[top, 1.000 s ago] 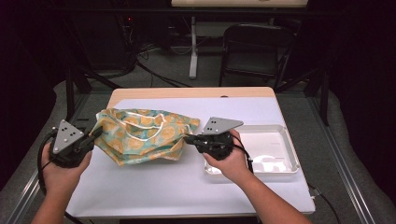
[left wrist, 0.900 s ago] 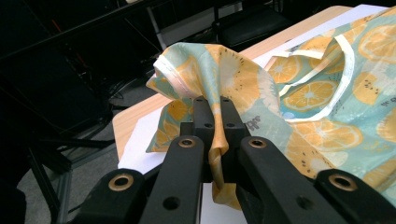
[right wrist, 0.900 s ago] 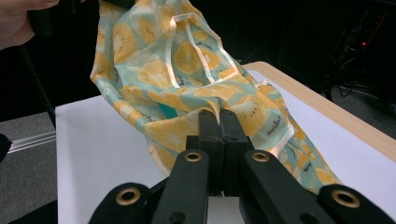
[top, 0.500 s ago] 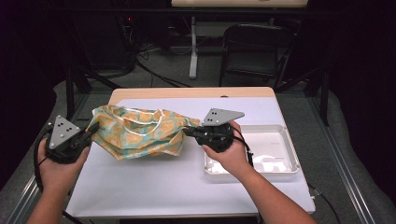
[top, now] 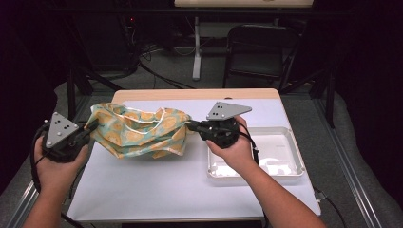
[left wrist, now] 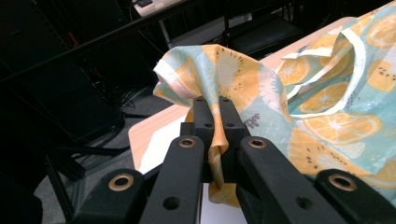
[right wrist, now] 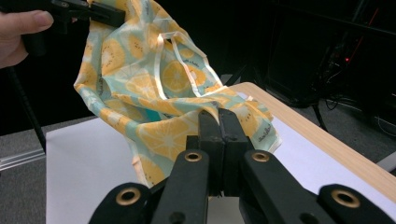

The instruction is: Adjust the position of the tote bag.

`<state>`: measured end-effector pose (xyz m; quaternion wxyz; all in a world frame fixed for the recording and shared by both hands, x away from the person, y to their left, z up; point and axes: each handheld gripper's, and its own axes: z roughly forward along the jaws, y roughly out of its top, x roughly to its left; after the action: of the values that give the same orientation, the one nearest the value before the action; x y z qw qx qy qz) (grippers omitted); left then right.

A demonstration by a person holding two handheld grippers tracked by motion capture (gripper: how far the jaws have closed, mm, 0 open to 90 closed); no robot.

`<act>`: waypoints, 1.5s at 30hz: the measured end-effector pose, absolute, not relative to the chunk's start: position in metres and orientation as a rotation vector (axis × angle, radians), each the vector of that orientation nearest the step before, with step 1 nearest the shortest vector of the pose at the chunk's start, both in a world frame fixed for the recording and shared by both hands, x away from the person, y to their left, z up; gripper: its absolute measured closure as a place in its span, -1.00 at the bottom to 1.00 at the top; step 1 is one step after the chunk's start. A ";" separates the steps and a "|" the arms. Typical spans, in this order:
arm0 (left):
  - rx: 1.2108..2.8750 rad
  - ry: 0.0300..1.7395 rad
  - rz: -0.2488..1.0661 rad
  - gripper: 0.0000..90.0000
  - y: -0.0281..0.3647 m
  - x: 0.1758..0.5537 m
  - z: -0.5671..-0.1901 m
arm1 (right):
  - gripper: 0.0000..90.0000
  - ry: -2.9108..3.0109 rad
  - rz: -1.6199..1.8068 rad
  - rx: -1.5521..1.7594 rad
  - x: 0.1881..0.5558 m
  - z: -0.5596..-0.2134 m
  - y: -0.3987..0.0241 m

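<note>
A teal cloth bag printed with orange slices [top: 140,130] hangs stretched between my two grippers above the white mat [top: 157,185]. My left gripper [top: 90,127] is shut on the bag's left edge; in the left gripper view the fabric [left wrist: 243,88] is pinched between its black jaws [left wrist: 214,105]. On the bag's right edge my right gripper [top: 192,126] is shut, and in the right gripper view the cloth [right wrist: 154,102] bunches at its closed jaws [right wrist: 217,116]. White trim straps [right wrist: 175,60] run across the bag. The far left gripper [right wrist: 93,14] shows at the top left of that view.
A white rectangular tray [top: 280,154] lies on the mat to the right, under my right hand. The wooden table edge [top: 190,94] runs along the back. Behind the table stand a dark chair [top: 259,52] and metal frame legs.
Both grippers have lifted the bag higher off the mat, the right one rising more. The cloth now sags between them instead of resting on the table.
</note>
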<state>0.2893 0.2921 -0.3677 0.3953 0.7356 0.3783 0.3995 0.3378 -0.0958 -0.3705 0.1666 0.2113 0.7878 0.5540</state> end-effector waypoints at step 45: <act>1.815 0.976 1.059 0.99 0.299 0.292 -0.331 | 1.00 2.120 1.622 0.615 0.346 -0.327 -0.113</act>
<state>0.2918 0.2986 -0.3314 0.4010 0.7176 0.3858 0.4187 0.3462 -0.1131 -0.3268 0.1998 0.2199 0.7584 0.5802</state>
